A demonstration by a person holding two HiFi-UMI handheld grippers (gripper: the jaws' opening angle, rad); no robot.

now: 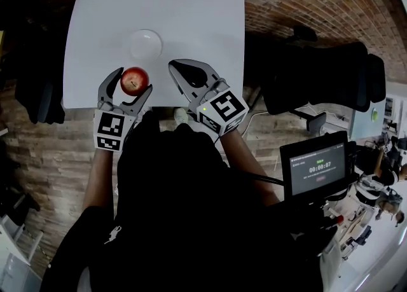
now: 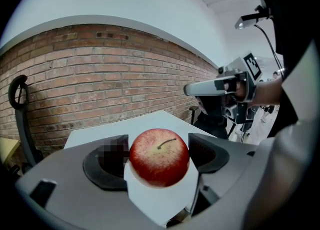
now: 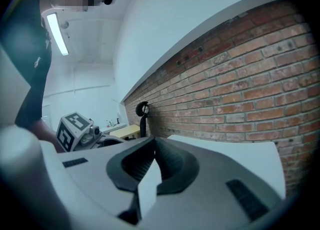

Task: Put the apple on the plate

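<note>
A red apple [image 1: 134, 81] sits between the jaws of my left gripper [image 1: 133, 83] above the near edge of the white table [image 1: 197, 17]. In the left gripper view the apple [image 2: 159, 157] fills the gap, stem up, and both pads [image 2: 206, 152] press on its sides. A clear glass plate [image 1: 145, 44] lies empty on the table just beyond the apple. My right gripper [image 1: 173, 66] hovers to the right of the apple, its jaws shut with nothing between them [image 3: 152, 146]. It also shows at the right of the left gripper view [image 2: 200, 88].
A black chair [image 1: 321, 84] stands to the right of the table and a dark seat [image 1: 38, 93] to its left. A screen with a timer [image 1: 316, 170] is at the lower right. A brick wall [image 2: 100, 73] lies beyond the table.
</note>
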